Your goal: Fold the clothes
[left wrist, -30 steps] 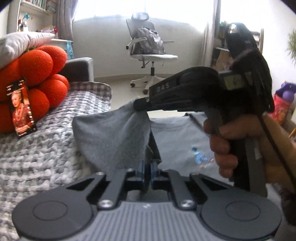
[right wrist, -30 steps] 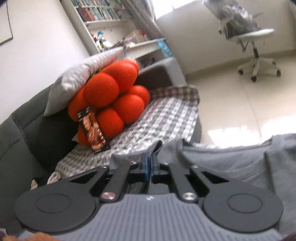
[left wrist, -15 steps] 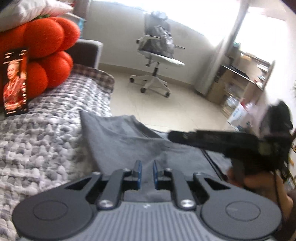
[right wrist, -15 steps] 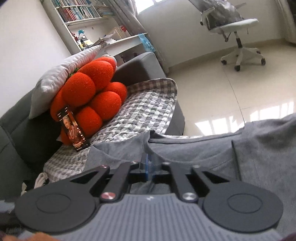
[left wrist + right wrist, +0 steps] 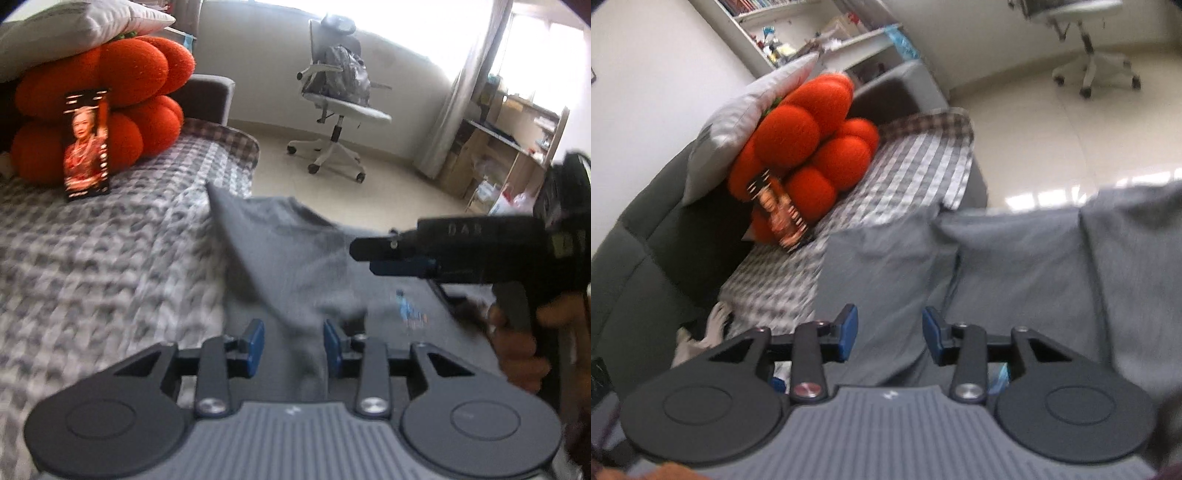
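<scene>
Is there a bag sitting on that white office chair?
Yes. In the left wrist view a grey backpack rests on the seat of the white office chair, leaning against its backrest.

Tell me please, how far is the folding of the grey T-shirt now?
Done: one side of the grey T-shirt lies folded over its body on the checked blanket. In hand: the left gripper and right gripper have just been opening their jaws; cloth lies between them, unpressed. Left: the rest of the folds, since the collar and other side look spread out.
</scene>
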Tool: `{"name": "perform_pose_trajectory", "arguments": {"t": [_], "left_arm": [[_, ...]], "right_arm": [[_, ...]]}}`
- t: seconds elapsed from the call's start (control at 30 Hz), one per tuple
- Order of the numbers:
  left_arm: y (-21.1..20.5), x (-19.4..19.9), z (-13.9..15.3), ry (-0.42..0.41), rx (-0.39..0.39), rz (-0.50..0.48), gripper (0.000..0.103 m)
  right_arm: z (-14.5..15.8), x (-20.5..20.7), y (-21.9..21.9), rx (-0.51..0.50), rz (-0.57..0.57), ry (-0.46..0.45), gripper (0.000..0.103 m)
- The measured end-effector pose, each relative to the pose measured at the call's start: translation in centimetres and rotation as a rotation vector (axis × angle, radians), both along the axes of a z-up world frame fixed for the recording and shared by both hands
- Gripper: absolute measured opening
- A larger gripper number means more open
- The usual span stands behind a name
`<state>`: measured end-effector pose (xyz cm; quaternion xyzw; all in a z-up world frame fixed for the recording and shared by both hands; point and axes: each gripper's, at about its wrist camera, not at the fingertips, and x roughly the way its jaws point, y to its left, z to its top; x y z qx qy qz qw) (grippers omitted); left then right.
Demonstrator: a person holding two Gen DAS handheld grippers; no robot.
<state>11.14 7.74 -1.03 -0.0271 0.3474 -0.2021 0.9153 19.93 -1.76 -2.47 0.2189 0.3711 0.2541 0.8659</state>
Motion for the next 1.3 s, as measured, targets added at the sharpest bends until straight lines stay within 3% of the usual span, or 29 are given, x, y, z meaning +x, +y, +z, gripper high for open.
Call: {"name": "perform_pose_trajectory", "arguments": {"t": [0.2, 0.43, 0.93, 1.17, 1.3], "left_arm": [[1.2, -5.1, -0.5, -0.007, 0.077, 0.005, 0.036], [2.5, -9.6, -0.6, -0.024, 0.116, 0.008, 0.036], [4.5, -18.3, -2.8, -0.085, 0.210, 0.066, 0.036], [6.4, -20.9, -3.2, -0.065, 0.205, 0.083, 0.036], [8.0, -21.9, -3.7, -0.030, 0.163, 0.081, 0.035]], "right_arm": [[0.1, -3.9, 1.4, 0.029, 0.050, 0.073, 0.043], [-0.2, -7.9, 1.5, 0.079, 0.074, 0.149, 0.043], [0.3, -14.1, 2.6, 0.081, 0.163, 0.216, 0.043], [-0.4, -15.4, 2.9, 0.079, 0.194, 0.260, 0.043], [-0.7, -15.9, 3.0, 0.088, 0.199, 0.285, 0.043]]}}
